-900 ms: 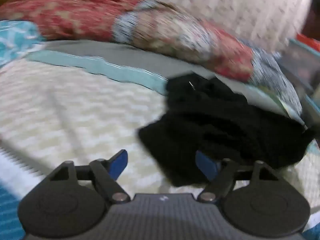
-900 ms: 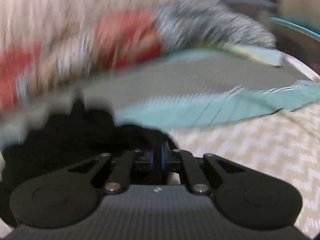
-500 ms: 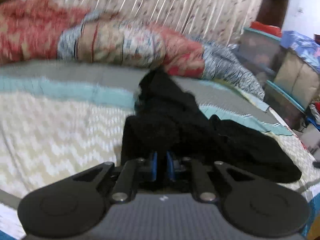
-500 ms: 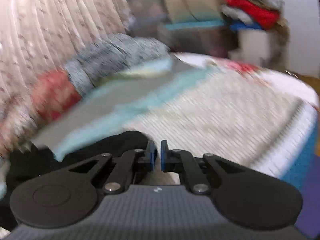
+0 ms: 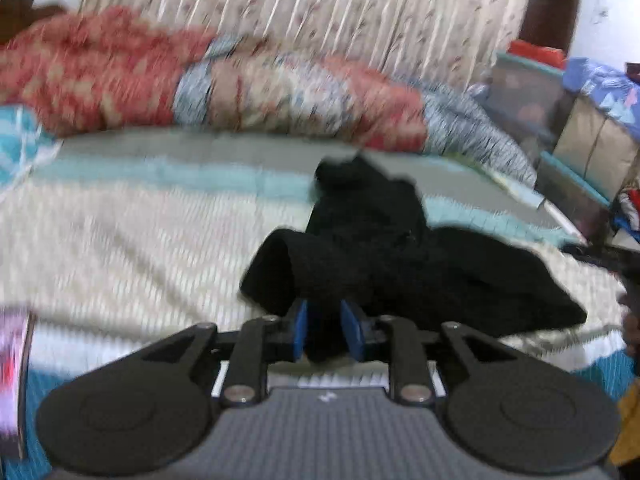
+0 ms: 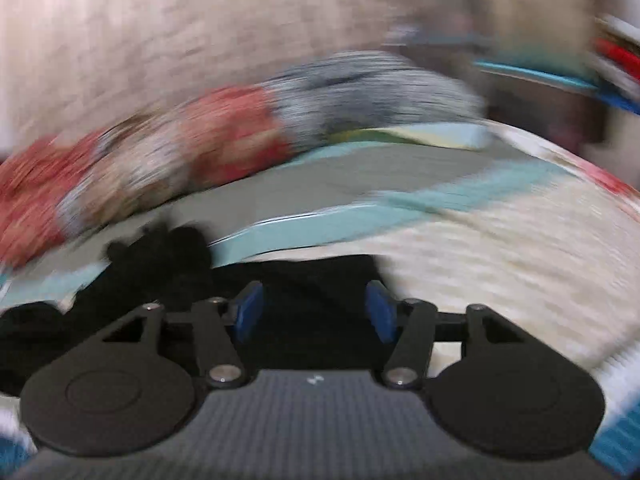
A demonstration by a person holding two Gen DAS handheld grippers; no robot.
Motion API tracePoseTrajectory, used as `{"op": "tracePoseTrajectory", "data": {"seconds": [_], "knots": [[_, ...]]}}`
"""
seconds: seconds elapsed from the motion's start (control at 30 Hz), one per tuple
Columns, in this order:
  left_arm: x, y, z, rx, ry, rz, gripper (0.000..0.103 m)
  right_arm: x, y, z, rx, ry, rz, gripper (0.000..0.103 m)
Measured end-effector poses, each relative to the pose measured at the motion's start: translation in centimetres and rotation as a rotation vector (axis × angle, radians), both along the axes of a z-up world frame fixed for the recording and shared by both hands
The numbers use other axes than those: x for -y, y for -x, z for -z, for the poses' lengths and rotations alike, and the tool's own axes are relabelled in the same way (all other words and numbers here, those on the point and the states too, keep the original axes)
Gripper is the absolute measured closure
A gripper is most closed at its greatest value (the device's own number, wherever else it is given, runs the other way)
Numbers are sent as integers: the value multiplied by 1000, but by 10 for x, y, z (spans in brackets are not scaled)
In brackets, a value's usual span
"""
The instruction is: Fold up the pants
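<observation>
Left wrist view: black pants [image 5: 384,256] bunched on bed [image 5: 120,240], stretching from centre toward 3 o'clock. Left tool [image 5: 325,330] narrow, blue pads pinching fold of pants at near edge. Right wrist view, blurred: right tool [image 6: 314,312] wide apart, over pants [image 6: 304,280], pads not pressing cloth. Patterned bedding [image 5: 248,92] at 12 o'clock, curtain [image 5: 320,12] behind.

The pants [image 5: 384,256] at the centre are plain black, lying on a bedspread [image 5: 120,240] of cream zigzag weave crossed by a pale teal band and a grey strip. Across the upper frame a quilt [image 5: 248,88] shows red and beige florals with blue-grey striped patches; the gripper pads [image 5: 299,330] are blue
</observation>
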State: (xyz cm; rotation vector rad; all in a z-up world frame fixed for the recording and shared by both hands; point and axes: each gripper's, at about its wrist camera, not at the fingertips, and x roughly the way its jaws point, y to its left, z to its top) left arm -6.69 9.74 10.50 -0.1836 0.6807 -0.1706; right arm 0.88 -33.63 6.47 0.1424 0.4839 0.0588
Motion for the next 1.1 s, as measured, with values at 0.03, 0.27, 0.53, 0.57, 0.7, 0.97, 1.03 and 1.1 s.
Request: {"op": "tracePoseTrajectory", "data": {"seconds": [0.03,0.27,0.53,0.57,0.7,0.97,1.03,1.1], "knots": [[-5,1,3,-11,14,-14,75,-11,-8,1,-16,20,-56,42],[-29,-31,-1,-19,189,-85,45,-92,-53,28,-150,220,-316,42],[-16,-121,54,-244,362,-81,97,-116,-91,54,-326,246,-287,100],[-19,-127,48,-230,372,-92,98,-105,-91,43,-306,195,-247,100],[-55,-159,-37,-23,449,-134,99,-44,-101,-41,-147,87,-79,100],[-93,-96,-161,351,438,-150,99,141,-37,-225,232,-291,413,100],[-107,-69,-142,320,446,-174,99,162,-12,-233,254,-318,467,100],[-118,-47,-108,233,435,-206,99,175,13,-227,242,-301,518,100]]}}
